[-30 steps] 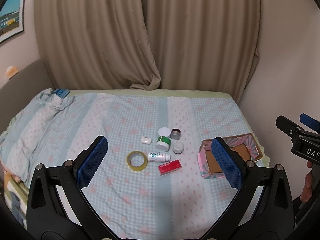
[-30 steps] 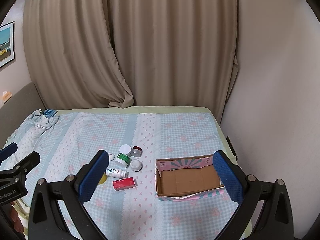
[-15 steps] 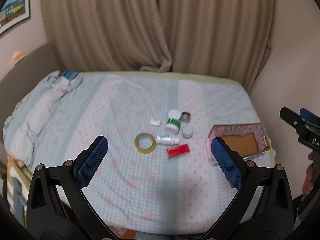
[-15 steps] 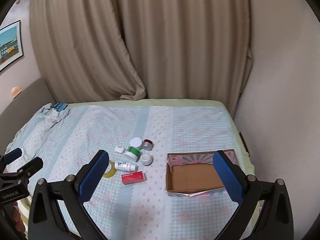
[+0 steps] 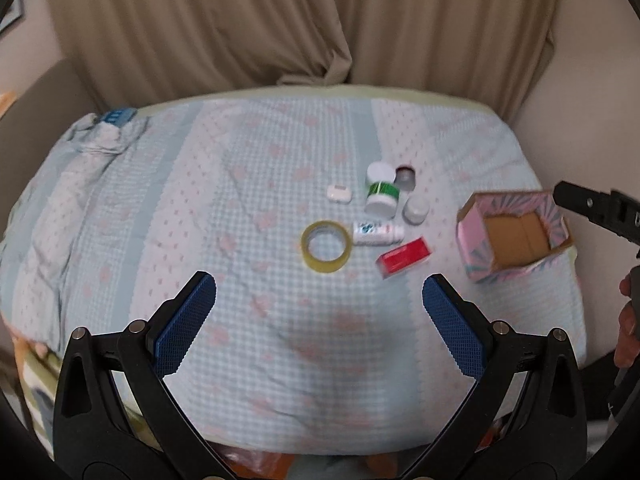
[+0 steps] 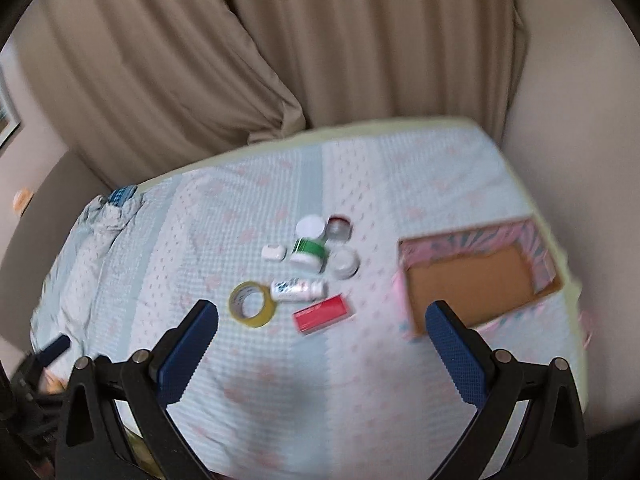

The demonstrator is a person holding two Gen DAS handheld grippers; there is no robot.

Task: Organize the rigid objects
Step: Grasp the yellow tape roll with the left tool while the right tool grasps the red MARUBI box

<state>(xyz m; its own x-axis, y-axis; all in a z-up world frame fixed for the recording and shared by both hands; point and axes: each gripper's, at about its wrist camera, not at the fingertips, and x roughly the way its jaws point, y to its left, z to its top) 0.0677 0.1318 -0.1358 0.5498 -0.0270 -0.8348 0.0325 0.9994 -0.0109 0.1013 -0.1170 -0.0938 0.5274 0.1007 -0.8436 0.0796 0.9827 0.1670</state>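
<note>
Seven small things lie in one loose cluster near the middle of the bed [image 5: 160,216], and the tape roll [image 5: 327,245] serves as the landmark: it lies flat at the cluster's left edge. Just to its right a white bottle [image 5: 377,233] lies on its side, touching or almost touching the roll, and right of the roll and a little nearer the camera sits one red box [image 5: 404,257]. Beyond the roll stand a green-banded jar [image 5: 381,193], a small white earbud-style case [image 5: 338,192], a low white jar [image 5: 416,208] and a small metal tin [image 5: 405,176] (its contents are too blurred to tell). Well to the right of the roll, by the bed's right edge, sits one open cardboard box [image 5: 516,240], pink outside and bare inside. Left of the roll and nearer the camera the checked cover is open, up to a rumpled fold at the far left edge. The left claw [image 5: 320,324] hangs wide open over that near stretch, holding nothing. The right claw [image 6: 322,344] is likewise spread wide and empty, with the roll just beyond its left finger. Beige curtains [image 5: 280,24] hang behind the bed.
</note>
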